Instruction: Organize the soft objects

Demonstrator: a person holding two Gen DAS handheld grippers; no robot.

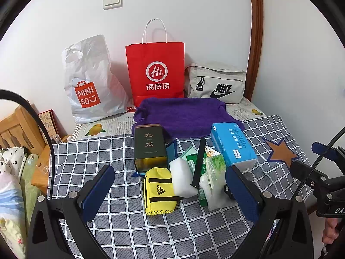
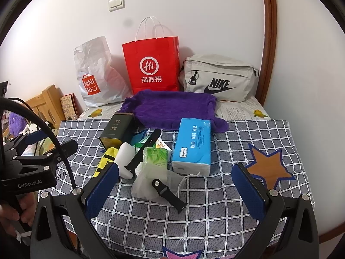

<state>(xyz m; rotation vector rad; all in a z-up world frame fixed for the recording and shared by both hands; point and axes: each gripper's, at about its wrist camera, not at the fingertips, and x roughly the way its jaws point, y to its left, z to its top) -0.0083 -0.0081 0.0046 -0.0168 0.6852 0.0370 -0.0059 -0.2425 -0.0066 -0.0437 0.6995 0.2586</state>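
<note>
Left wrist view: the left tongs (image 1: pixel 170 186) stand wide apart, empty, low in the frame over a grey checked cloth (image 1: pixel 90 157) spread on the table. The right tongs (image 2: pixel 175 182) are likewise spread and hold nothing. Mid-frame sits the clutter: a yellow pouch (image 1: pixel 159 191), a white sponge (image 1: pixel 183 178), a blue tissue pack (image 1: pixel 234 144), a dark tin (image 1: pixel 149 147). Behind lies a purple towel (image 1: pixel 183 114), rumpled and flat. Against the white wall (image 1: pixel 204 17) lean a Miniso bag (image 1: pixel 90 82), a red paper bag (image 1: pixel 155 71) and a grey Nike bag (image 1: pixel 217 83).
</note>
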